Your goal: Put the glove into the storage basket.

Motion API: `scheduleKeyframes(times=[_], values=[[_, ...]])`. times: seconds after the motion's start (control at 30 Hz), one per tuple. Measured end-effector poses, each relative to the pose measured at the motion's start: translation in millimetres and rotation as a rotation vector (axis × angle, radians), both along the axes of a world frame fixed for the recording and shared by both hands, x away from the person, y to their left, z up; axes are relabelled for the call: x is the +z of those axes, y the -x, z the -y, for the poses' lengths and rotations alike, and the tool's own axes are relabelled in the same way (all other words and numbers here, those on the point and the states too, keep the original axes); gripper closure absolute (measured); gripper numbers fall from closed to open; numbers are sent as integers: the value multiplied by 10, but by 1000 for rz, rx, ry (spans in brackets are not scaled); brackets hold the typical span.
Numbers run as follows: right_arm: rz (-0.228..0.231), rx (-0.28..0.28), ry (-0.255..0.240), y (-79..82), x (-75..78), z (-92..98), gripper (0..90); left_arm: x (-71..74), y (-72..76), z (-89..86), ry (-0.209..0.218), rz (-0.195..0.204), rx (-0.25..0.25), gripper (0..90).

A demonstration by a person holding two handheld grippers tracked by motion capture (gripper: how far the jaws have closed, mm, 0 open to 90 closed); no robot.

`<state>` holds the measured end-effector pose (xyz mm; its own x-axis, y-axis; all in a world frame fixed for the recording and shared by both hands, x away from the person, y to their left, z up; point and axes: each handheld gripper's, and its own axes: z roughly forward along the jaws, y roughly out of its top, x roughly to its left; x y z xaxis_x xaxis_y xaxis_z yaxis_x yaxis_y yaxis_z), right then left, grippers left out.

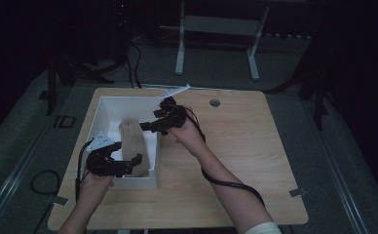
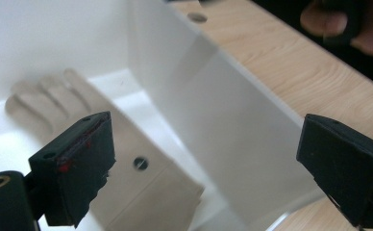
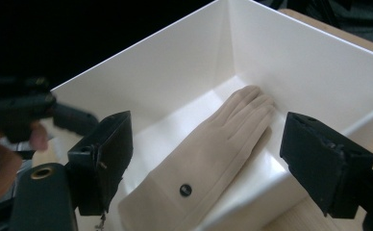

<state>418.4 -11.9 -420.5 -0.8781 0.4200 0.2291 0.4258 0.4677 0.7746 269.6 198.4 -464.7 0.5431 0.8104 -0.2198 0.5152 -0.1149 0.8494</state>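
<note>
Beige glove (image 3: 208,159) lies flat on the floor of the white box (image 1: 128,103) — fingers toward the far wall, nothing gripping it. Left gripper (image 1: 123,163) hangs over the near end, right gripper (image 1: 153,124) over the right wall — both with jaws apart and empty.

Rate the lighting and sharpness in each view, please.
High view: dim, room beyond the table nearly black, yet box and glove readable. Left gripper view: bright, glove soft, far hand blurred. Right gripper view: evenly lit, glove sharp, far gripper blurred and dark.
</note>
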Motion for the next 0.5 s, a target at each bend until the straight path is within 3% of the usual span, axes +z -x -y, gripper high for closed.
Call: scheduleKeyframes(times=[0.23,0.5], values=[[41,1,-8,178,48,326,188,187,68,243,10,62,-62,67],[53,-11,2,276,19,654,188,288,138,635,13,89,-181,67]])
